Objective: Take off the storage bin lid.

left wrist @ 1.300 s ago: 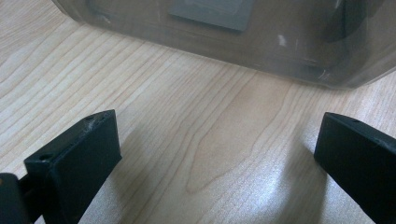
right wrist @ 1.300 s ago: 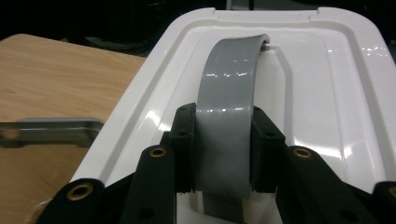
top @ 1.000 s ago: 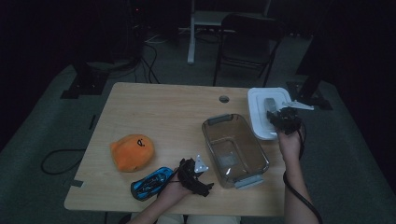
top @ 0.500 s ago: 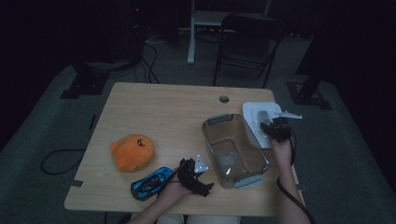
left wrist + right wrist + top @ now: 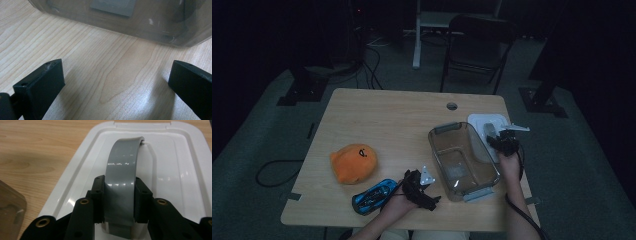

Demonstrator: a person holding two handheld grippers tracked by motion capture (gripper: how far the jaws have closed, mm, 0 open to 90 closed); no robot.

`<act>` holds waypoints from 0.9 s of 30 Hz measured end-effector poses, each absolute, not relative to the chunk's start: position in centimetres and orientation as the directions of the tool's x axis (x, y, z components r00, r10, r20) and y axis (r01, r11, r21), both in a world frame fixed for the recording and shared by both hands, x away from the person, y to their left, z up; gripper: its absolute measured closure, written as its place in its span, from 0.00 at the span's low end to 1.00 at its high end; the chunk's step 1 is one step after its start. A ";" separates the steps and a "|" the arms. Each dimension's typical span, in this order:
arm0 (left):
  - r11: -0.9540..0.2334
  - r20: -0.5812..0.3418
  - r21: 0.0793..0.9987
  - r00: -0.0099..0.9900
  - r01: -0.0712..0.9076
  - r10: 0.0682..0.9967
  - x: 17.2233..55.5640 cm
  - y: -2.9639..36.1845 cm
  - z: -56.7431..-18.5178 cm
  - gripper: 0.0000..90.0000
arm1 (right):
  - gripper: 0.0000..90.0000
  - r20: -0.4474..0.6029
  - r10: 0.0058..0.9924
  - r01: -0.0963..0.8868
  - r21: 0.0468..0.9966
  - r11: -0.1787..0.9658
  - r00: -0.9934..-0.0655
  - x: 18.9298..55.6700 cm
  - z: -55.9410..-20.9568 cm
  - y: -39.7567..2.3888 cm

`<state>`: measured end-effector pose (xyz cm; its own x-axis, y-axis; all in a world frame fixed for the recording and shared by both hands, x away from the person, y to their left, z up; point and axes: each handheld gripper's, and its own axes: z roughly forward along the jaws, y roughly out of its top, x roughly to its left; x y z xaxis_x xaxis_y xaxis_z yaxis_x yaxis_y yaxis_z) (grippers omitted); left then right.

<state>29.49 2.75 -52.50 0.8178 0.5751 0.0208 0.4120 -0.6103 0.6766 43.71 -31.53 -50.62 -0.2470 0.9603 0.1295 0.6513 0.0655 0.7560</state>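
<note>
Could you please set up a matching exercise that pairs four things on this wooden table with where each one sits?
Things:
1. orange plush toy
2. blue toy car
3. clear plastic bin
4. grey handle of the white lid

Places:
A. between the jaws of the right gripper
B. near the table's front edge, beside the left gripper
C. between the two grippers
D. at the table's left side, behind the car

Pairs: 1-D, 2-B, 3-C, 4-A

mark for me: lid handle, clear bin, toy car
grey handle (image 5: 122,182), right gripper view, on its arched middle above the jaws.
clear bin (image 5: 439,150), high view, on its left wall.
blue toy car (image 5: 373,195), high view, on its roof.
</note>
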 end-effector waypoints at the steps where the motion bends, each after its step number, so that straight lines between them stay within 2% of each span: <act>1: -0.610 0.021 0.677 0.818 0.412 0.575 29.5 2.8 -52.5 0.01 | 0.75 0.130 0.960 0.651 0.756 0.066 -0.247 43.7 -50.6 -31.5; 9: -0.610 0.021 0.676 0.818 0.412 0.575 29.5 2.8 -52.5 0.01 | 0.74 0.119 0.961 0.656 0.750 0.077 -0.249 43.6 -51.4 -31.2; 16: -0.612 0.021 0.677 0.821 0.408 0.570 29.5 2.7 -52.5 0.01 | 0.51 0.120 0.953 0.648 0.756 0.095 -0.279 43.0 -50.8 -31.0; 18: -0.612 0.021 0.678 0.822 0.407 0.570 29.6 2.6 -52.5 0.01 | 0.41 0.122 0.950 0.638 0.764 0.096 -0.288 42.6 -50.5 -31.0; 21: -0.609 0.024 0.674 0.812 0.418 0.583 29.5 2.4 -52.4 0.01 | 0.18 0.131 0.943 0.638 0.764 0.102 -0.307 42.1 -50.2 -31.0; 22: -0.606 0.020 0.677 0.812 0.418 0.583 29.5 2.4 -52.3 0.01 | 0.13 0.117 0.938 0.634 0.763 0.125 -0.326 41.9 -50.2 -30.9; 27: -0.579 0.030 0.701 0.793 0.418 0.609 30.1 2.9 -50.6 0.01 | 0.14 0.077 0.929 0.591 0.790 0.164 -0.361 40.6 -50.0 -30.8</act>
